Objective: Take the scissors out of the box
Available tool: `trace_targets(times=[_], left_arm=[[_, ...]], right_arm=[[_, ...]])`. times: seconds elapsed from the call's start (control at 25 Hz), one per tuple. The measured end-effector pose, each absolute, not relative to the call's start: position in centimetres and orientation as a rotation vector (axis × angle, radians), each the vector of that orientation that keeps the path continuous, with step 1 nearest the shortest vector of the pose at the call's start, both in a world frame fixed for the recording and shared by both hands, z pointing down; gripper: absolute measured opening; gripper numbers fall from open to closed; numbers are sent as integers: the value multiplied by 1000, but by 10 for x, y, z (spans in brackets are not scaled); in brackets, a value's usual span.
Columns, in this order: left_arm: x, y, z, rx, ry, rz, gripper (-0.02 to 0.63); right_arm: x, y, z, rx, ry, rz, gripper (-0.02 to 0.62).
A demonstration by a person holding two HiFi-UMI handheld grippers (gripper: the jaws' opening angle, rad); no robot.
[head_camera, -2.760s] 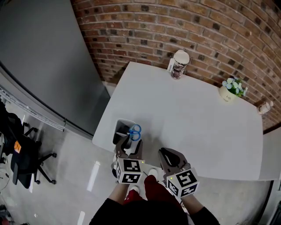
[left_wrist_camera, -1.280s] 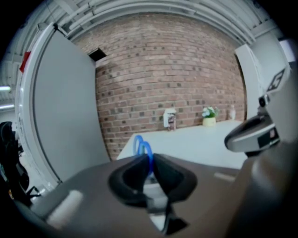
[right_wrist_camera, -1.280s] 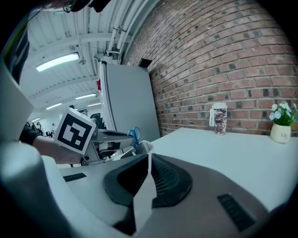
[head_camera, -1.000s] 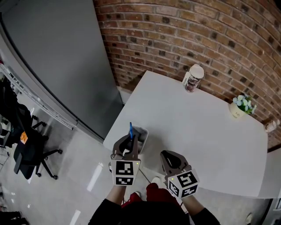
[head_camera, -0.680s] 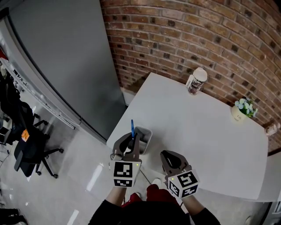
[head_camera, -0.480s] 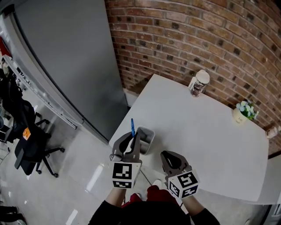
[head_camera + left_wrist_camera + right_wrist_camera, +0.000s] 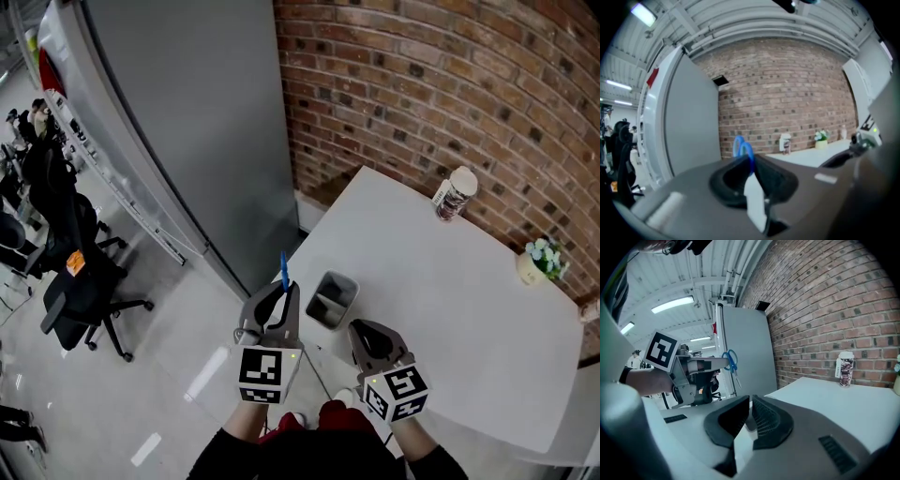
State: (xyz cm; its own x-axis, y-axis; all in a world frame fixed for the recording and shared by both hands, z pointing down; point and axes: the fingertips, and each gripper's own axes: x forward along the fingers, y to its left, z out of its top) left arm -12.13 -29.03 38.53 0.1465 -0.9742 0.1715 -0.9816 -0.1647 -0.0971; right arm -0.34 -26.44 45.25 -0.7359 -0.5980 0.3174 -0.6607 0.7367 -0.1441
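Blue-handled scissors [image 7: 284, 271] stick up from the tips of my left gripper [image 7: 284, 289], which is shut on them in the air left of the table's corner. In the left gripper view the blue handle loops [image 7: 743, 149] rise just beyond the closed jaws of the left gripper [image 7: 749, 160]. The grey box [image 7: 333, 298] stands on the white table [image 7: 441, 281] near that corner, to the right of the scissors and apart from them. My right gripper [image 7: 362, 329] hovers by the table's near edge, shut with nothing in it. The right gripper view shows the scissors [image 7: 731, 361] hanging blades down.
A lidded patterned cup [image 7: 456, 194] stands at the table's far edge by the brick wall [image 7: 450, 84]. A small flower pot [image 7: 541, 260] sits at the far right. A tall grey panel [image 7: 187, 112] rises left of the table, with office chairs [image 7: 70, 272] farther left.
The left gripper has lifted the scissors up and clear of the box, which now lies to their right. The right gripper shifted slightly and stayed shut.
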Motion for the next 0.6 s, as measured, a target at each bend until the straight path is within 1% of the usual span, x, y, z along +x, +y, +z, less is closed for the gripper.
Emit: trace_targets(times=[0.6], left_arm=[[-187,-243,377,2215,-2148,277,31]], right_arm=[[-63,-243,439,854,-2750,297,9]])
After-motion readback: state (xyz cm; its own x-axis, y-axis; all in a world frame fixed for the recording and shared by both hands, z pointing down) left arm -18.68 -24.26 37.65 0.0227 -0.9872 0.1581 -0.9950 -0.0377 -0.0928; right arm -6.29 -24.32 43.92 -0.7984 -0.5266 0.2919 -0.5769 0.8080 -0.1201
